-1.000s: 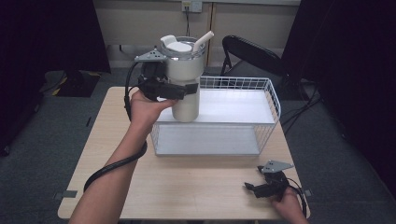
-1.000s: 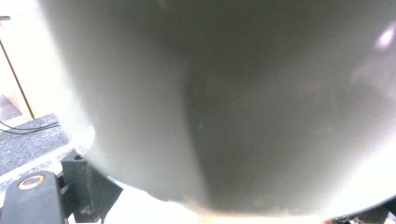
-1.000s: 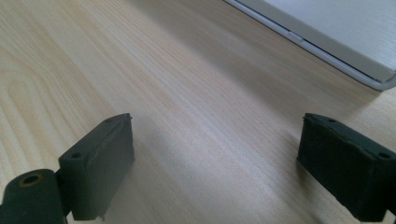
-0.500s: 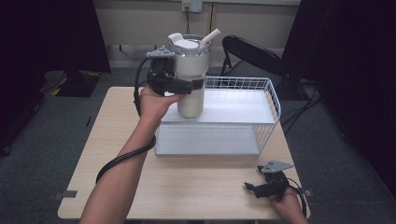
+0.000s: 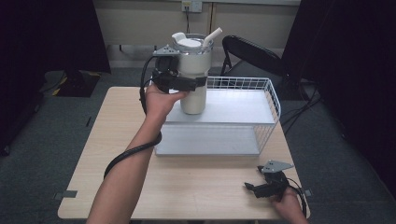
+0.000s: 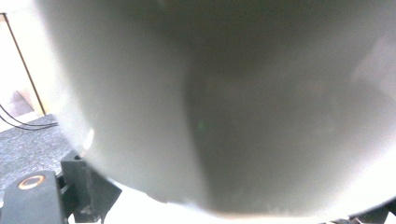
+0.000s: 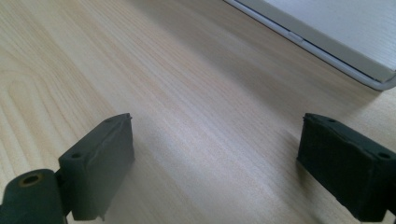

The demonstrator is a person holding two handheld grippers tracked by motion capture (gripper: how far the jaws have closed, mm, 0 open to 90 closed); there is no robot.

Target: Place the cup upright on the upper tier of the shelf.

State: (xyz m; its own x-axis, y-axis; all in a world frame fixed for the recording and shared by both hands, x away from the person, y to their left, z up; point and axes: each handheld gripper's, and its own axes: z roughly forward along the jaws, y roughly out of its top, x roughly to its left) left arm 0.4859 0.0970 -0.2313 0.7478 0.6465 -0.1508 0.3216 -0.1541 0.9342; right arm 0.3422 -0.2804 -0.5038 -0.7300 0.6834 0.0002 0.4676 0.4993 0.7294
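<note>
Gripping cream tumbler (image 5: pixel 193 79), left gripper (image 5: pixel 180 84), apparently over wire basket (image 5: pixel 273 100)

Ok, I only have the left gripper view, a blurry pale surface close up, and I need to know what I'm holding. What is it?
Observer: A cream tumbler with a lid and straw, clamped in the left gripper.
Operator: Is it set down?
Observer: Its base looks to be at the upper shelf of the white wire rack; contact is unclear.
Operator: And my other gripper?
Observer: The right gripper sits low at the table's near right corner, jaws open.
</note>
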